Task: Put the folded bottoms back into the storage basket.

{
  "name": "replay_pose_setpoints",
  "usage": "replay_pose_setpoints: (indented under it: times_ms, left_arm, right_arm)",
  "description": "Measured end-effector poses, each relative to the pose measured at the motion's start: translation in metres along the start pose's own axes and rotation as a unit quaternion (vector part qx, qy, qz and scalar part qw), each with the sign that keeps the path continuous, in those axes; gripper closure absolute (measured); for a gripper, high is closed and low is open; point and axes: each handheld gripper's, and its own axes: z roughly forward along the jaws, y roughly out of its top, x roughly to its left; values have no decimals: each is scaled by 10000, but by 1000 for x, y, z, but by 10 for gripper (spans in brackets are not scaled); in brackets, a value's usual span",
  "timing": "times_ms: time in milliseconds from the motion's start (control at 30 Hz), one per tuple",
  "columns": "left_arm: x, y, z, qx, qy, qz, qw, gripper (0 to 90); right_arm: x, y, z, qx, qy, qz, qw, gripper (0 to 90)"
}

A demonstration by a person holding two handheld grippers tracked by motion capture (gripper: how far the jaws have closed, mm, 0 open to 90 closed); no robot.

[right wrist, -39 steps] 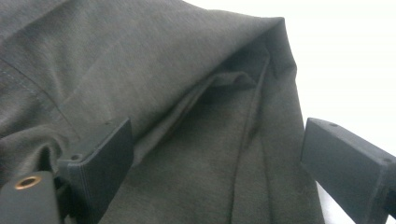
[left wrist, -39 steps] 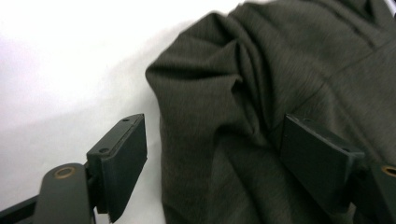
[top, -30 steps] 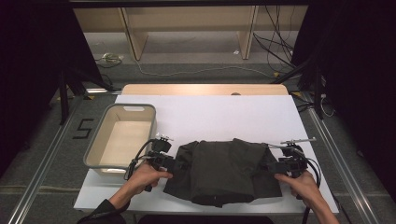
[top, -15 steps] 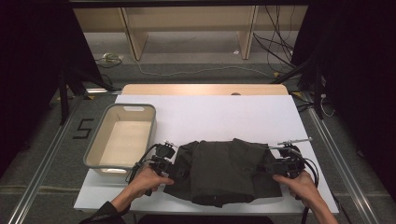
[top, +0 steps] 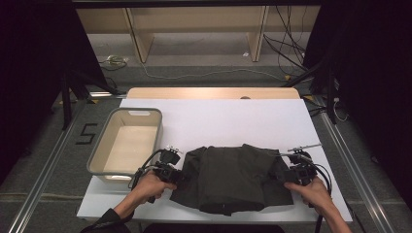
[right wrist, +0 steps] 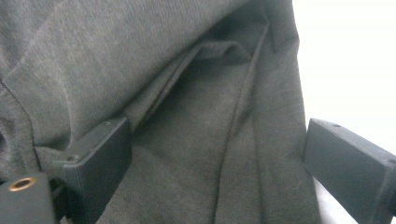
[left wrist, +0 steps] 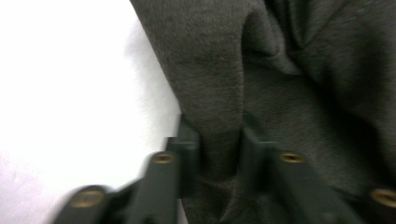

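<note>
The dark garment (left wrist: 299, 84) runs off the left gripper view's top and right edges (jaws blurred there); its far folds sink into shadow in the right gripper view.

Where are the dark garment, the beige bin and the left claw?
dark garment (top: 233, 177), high view, middle of the folded cloth.
beige bin (top: 141, 112), high view, far rim.
left claw (left wrist: 219, 154), left gripper view, between its fingertips, pinching a fold.

Dark charcoal-grey garment (top: 233, 177), plain, on a white table (top: 218, 121), beige-cream basket (top: 127, 141) with grey rim at left, black grippers, pale wooden shelf far behind
</note>
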Motion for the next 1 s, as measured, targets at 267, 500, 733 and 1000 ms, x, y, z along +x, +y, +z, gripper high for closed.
replay_pose_setpoints:
  times_ms: [267,500,733,1000]
  left_arm:
    - [-2,3,-8,-75,-125,-40,9999,749]
    - [-4,2,0,38,-92,-71,9999,401]
    - [-5,4,9,168,115,-107,9997,245]
    - [-10,7,15,52,-201,-103,9997,487]
  right_arm:
    - [0,-1,1,28,76,-108,9999,130]
    - [0,2,-2,-35,-268,-173,9995,90]
    - [-6,4,6,131,-423,-91,9990,75]
    - [12,2,5,205,255,-239,9992,346]
